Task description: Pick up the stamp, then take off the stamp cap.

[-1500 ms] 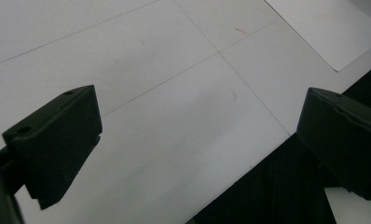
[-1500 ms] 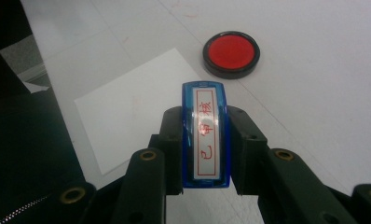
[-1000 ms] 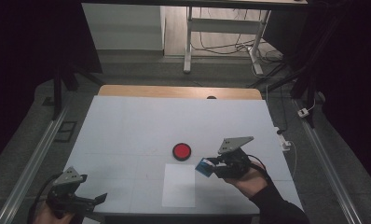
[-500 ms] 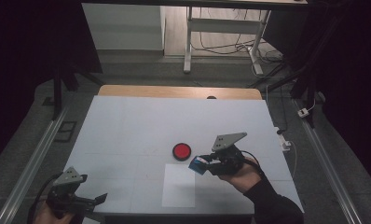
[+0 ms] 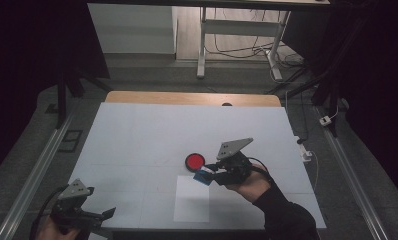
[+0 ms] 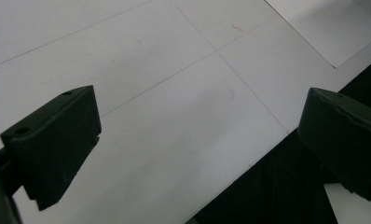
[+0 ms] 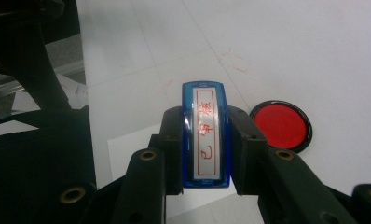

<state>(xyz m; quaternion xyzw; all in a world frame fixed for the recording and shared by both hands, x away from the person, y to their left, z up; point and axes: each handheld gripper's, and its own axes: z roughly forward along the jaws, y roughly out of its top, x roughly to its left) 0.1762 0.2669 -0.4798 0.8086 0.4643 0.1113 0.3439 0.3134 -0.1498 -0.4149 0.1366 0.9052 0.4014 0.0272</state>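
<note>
Right gripper view showing a blue stamp (image 7: 206,135) clamped between the two black jaws, both pads pressing its narrow sides, white label with red characters facing the camera, long side running away along the jaws. Sitting just right of the stamp, close but apart: a round red ink pad (image 7: 280,126) in a black rim, lying flat on the white table (image 7: 314,46). Lying below and left of the jaws: a white paper sheet (image 7: 127,144), partly covered by the gripper body. Showing faint red marks on the table surface beyond the stamp.

High view placing the right gripper (image 5: 209,175) right of the table's middle, carried in a hand with a dark sleeve, grey three-cornered plate on top, jaws pointing left. Hanging with the blue stamp (image 5: 204,175) over the upper right corner of the paper sheet (image 5: 192,200), whether touching it or just above it not being clear from here. Resting just up and left of the stamp: the ink pad (image 5: 194,161). Lying along the near edge, below the stamp: the sheet, flat and square to the table (image 5: 137,130).

Sitting well apart at the near left corner: the left gripper (image 5: 107,214), held in a hand at the table edge, jaws pointing right. Left gripper view showing its jaws standing wide with nothing between them, bare table surface (image 6: 174,116) below and a corner of the paper sheet (image 6: 333,28) at upper right
</note>
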